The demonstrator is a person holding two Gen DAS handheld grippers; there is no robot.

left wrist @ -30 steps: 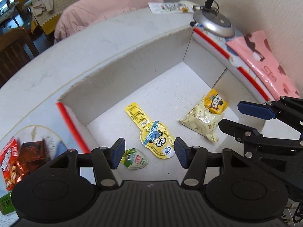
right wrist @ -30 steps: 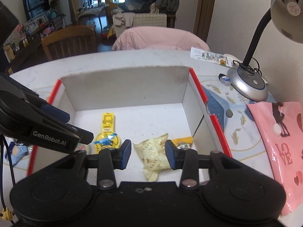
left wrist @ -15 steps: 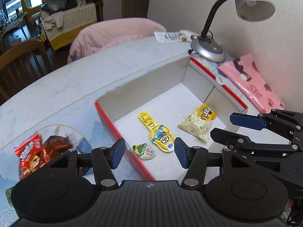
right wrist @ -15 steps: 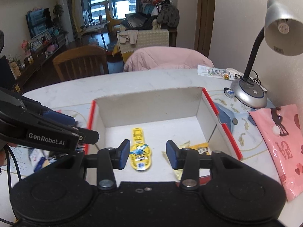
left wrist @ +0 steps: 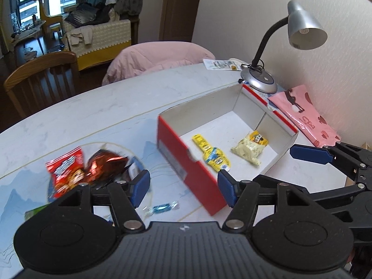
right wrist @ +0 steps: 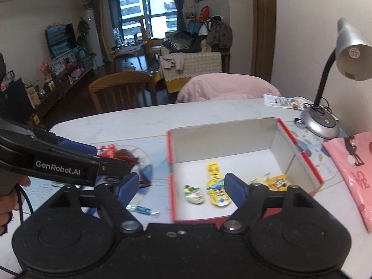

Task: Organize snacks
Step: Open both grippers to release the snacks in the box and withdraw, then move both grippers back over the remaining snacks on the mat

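A red box (left wrist: 186, 160) with a white inside stands on the table; it also shows in the right wrist view (right wrist: 171, 162). In it lie a yellow cartoon packet (left wrist: 214, 155), a pale snack bag (left wrist: 247, 150) and a small green packet (right wrist: 194, 194). Left of the box lie a red snack bag (left wrist: 66, 169), a shiny red-brown packet (left wrist: 104, 165) and a blue wrapped candy (left wrist: 161, 208). My left gripper (left wrist: 183, 188) is open and empty above the box's near corner. My right gripper (right wrist: 180, 189) is open and empty, pulled back before the box.
A grey desk lamp (left wrist: 259, 82) stands behind the box at the right. A pink bag (left wrist: 304, 118) lies by the wall. A printed packet (left wrist: 219, 64) lies at the table's far edge. A pink-draped chair (left wrist: 160, 59) and a wooden chair (left wrist: 41, 79) stand beyond the table.
Both grippers have pulled up and back out of the box. The left gripper has swung left, bringing the loose snacks on the table into view. The right gripper has opened wider.
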